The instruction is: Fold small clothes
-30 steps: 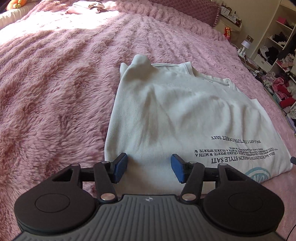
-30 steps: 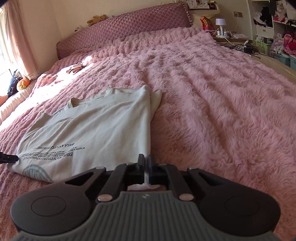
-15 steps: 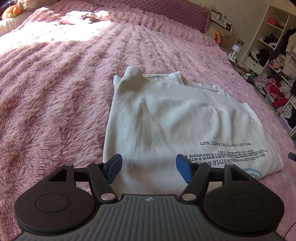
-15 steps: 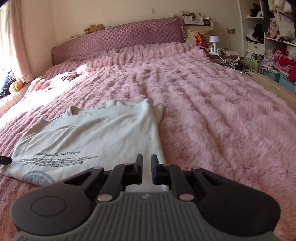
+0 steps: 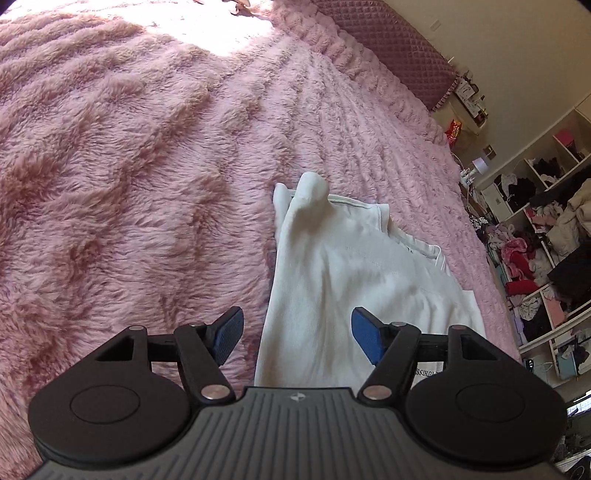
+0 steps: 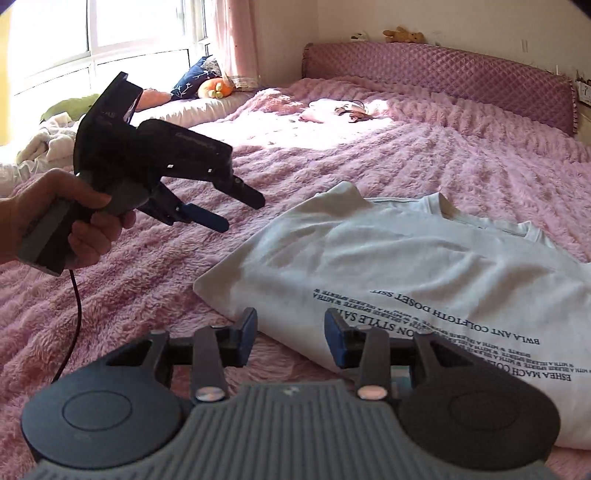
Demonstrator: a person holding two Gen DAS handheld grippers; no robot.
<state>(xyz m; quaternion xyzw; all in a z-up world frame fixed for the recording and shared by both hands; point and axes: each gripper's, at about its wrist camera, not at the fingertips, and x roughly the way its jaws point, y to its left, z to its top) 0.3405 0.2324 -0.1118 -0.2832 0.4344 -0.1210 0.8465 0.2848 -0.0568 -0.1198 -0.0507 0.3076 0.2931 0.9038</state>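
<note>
Pink bed (image 5: 147,166): white shirt (image 6: 406,266) flat; both tools gaping, empty.

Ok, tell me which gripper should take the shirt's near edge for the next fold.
Right, probably. The right gripper is open with the white shirt's near edge just beyond its fingertips. The left gripper, also open, is raised above the pink blanket beside the shirt.

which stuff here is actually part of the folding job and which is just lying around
Job: white t-shirt, partly folded on the pink blanket; left gripper, open; right gripper, open, nothing held.

Lying about: plush toys on the headboard, orange toy, blue pillow, clothes shelves.
</note>
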